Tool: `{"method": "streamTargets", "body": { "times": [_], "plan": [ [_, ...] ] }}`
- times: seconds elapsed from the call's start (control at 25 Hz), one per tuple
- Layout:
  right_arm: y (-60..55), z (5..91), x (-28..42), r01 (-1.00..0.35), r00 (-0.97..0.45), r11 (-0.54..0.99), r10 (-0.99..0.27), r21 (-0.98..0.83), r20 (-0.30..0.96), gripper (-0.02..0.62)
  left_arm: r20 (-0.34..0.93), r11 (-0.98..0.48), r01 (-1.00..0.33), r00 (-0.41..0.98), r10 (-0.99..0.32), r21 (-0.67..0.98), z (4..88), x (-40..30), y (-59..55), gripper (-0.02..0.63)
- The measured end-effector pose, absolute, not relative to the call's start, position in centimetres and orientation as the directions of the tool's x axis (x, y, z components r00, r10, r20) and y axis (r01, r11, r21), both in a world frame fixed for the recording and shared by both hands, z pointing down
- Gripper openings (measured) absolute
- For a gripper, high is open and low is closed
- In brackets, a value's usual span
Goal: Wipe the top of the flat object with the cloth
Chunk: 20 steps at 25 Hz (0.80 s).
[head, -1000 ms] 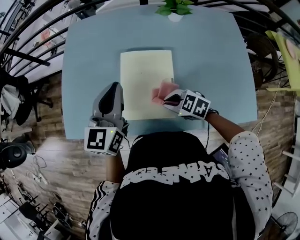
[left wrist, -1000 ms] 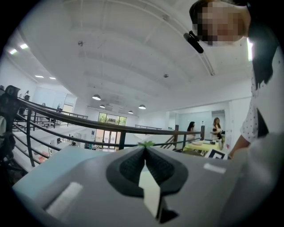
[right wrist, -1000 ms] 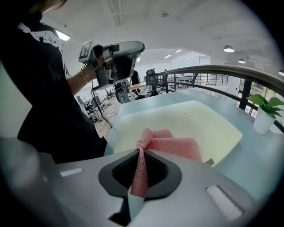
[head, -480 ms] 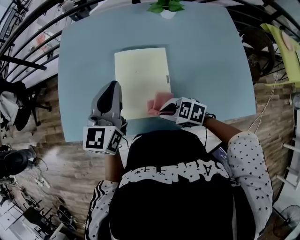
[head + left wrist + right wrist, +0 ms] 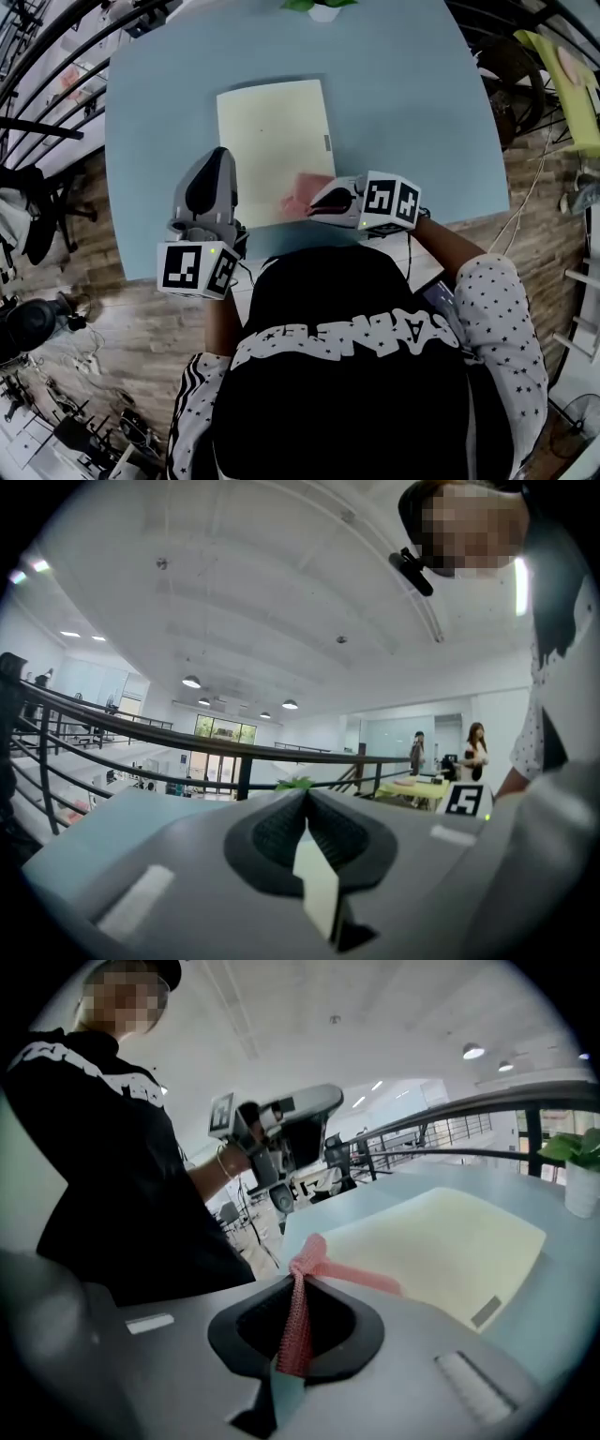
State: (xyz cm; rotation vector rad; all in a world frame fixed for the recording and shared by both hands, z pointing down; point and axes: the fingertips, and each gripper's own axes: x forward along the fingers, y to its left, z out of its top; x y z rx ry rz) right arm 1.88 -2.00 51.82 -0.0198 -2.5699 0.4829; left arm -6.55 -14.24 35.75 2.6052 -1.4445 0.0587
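The right gripper is sitting just below the middle of the head view, its jaws pinching a pink mesh cloth. In the right gripper view the cloth is running up out of the closed jaws as a gathered strip and trailing onto the near edge of the flat object. That flat object, a pale yellow rectangular sheet, is lying flat on the light blue bench in the upper middle of the head view, and the cloth is resting on its lower right corner.

The left gripper is sitting left of centre, alongside the sheet's lower left edge and apart from the cloth. In its own view the left gripper is showing its jaws pressed together with nothing held between them, angled up towards a railing and the ceiling.

A small potted plant is standing on the bench beyond the sheet's far end, at the top edge of the head view.
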Motion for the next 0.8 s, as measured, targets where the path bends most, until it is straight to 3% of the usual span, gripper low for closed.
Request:
{"method": "streamTargets", "body": {
  "times": [0.52, 0.8],
  "plan": [
    [-11.5, 40.3, 4.5, -0.409, -0.908, 0.898, -0.383, -0.163, 0.168, 0.014, 0.109, -0.516, -0.848, 0.528, -0.842, 0.119, 35.9, -5.8, -13.5, 0.000],
    [-12.7, 37.6, 4.8, -0.483, -0.875, 0.866, -0.477, -0.129, 0.076, 0.014, 0.093, -0.536, -0.836, 0.547, -0.832, 0.119, 35.6, -4.7, -13.4, 0.000]
  ]
}}
